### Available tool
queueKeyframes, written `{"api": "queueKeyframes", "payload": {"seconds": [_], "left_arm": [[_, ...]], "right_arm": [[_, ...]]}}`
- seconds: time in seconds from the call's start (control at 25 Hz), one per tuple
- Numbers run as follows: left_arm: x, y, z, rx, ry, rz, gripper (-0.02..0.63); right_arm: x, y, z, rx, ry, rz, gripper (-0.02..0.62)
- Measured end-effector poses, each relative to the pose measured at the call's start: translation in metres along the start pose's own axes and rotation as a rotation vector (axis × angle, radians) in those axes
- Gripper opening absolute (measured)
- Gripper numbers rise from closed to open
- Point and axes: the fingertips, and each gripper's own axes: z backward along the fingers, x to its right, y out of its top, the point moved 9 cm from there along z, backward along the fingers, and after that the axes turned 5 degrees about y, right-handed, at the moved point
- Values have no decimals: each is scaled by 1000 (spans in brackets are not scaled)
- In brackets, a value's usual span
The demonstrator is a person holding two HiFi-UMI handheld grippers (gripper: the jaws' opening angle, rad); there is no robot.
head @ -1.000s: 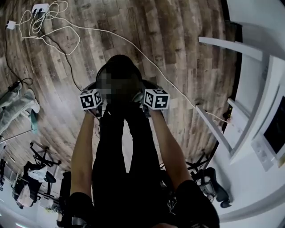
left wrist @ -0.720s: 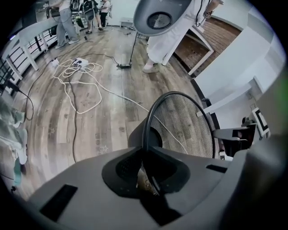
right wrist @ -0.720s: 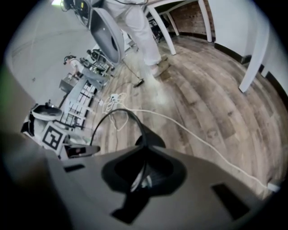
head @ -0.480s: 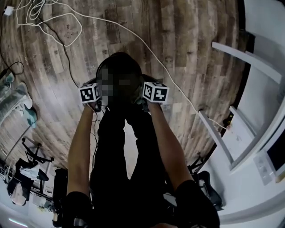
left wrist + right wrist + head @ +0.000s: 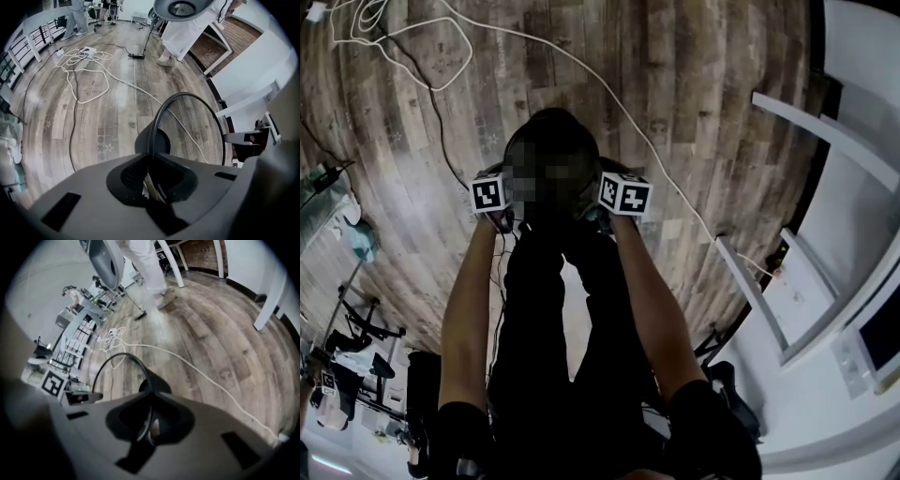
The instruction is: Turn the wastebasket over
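1. Two grips: left gripper [image 5: 151,164] and right gripper [image 5: 148,401] are each clamped on the thin rim of the mesh wastebasket [image 5: 197,131], which extends ahead of the jaws.
2. Risk: the rim may slip between the pads, so the wastebasket swings or drops.
3. Risk: unequal wrist turns could twist the mesh or snag the white cable [image 5: 206,376] on the floor [image 5: 108,126] beyond the jaws.

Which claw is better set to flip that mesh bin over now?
Roughly even, I'd say. The left claw and the right claw are each shut on the rim of the wastebasket, on opposite sides, so the flip likely needs both together.
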Motion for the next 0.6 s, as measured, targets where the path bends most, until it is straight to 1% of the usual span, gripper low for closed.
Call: {"api": "queueKeyframes", "payload": {"seconds": [0.08, 0.2, 0.28, 0.36, 0.44, 0.52, 0.6], "left_arm": [[1, -4, -4, -23, 8, -17, 64], [-1, -10, -6, -36, 21, -9, 64], [-2, -14, -7, -56, 44, -11, 66], [-2, -16, -4, -73, 61, -1, 85], [-5, -18, 1, -83, 62, 26, 110], [-8, -19, 9, -94, 60, 41, 155], [-10, -22, 20, -102, 56, 50, 164]], "right_arm": [[1, -3, -1, -6, -4, 4, 50], [1, -6, -4, -4, 14, 5, 51], [-1, -7, -5, -4, 14, 8, 58], [-2, -8, -1, 9, -6, 17, 84], [-6, -8, 5, 27, -15, 22, 97], [-10, -6, 14, 43, -21, 23, 140], [-12, -7, 23, 54, -22, 25, 144]]}}
